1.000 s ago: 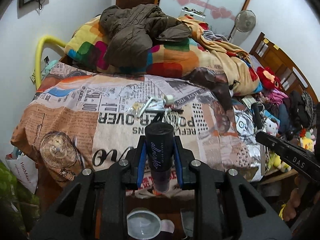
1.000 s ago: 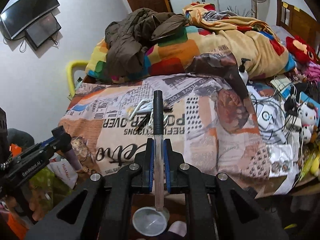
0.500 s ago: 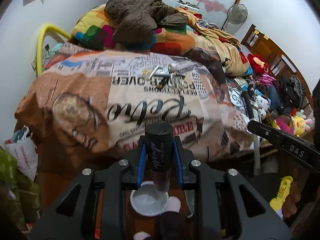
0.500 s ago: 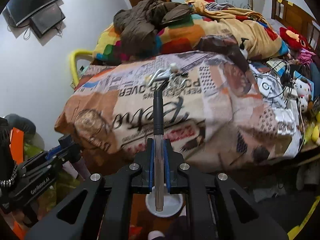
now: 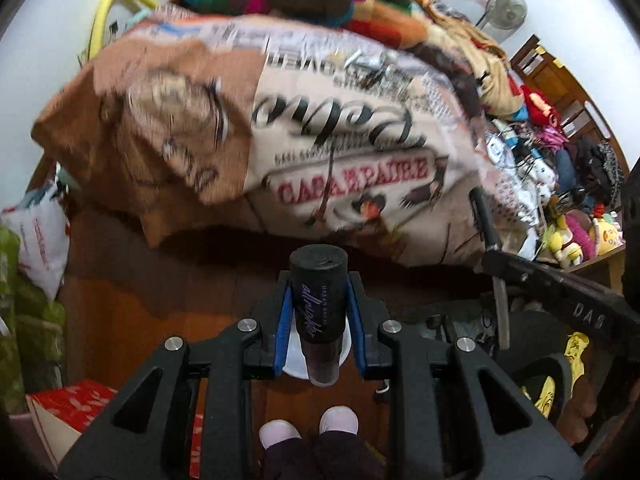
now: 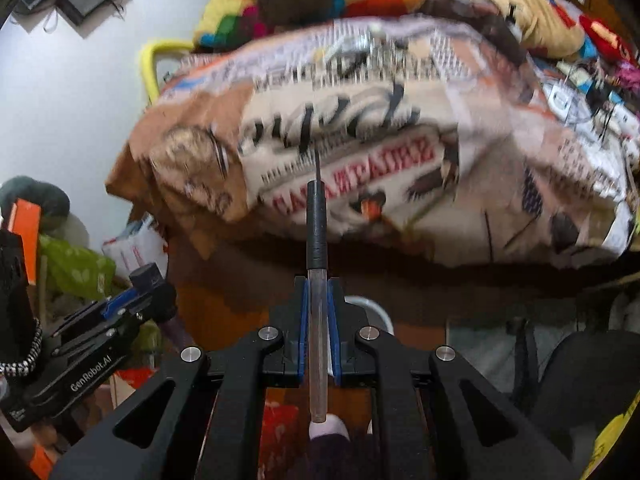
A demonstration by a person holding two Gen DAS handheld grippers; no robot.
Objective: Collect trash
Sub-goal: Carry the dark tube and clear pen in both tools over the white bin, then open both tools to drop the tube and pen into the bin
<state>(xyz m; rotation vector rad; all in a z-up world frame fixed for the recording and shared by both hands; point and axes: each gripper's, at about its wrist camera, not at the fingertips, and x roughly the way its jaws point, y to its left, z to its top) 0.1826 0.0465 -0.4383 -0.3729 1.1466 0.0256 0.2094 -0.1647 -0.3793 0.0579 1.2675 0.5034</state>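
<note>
My left gripper [image 5: 319,316] is shut on a black cosmetic bottle [image 5: 318,304] with script lettering, held over a white round bin [image 5: 294,354] on the wooden floor. My right gripper [image 6: 318,320] is shut on a thin pen [image 6: 317,264] with a black cap and a clear barrel. The bin's rim [image 6: 370,306] shows just behind the right fingers. More small trash [image 5: 370,62] lies far off on top of the bed. The right gripper with its pen shows in the left wrist view [image 5: 490,240], and the left gripper shows in the right wrist view [image 6: 150,296].
The bed with a newspaper-print blanket [image 5: 340,152] fills the upper view, its edge hanging over the floor. Plastic bags [image 5: 36,232] and a red box [image 5: 72,404] sit at the left. Toys and clutter [image 5: 560,184] crowd the right. The person's feet [image 5: 308,426] are below.
Both grippers have tilted down and pulled back from the bed top towards the floor. The white bin has come up under the fingers. Each still holds its item.
</note>
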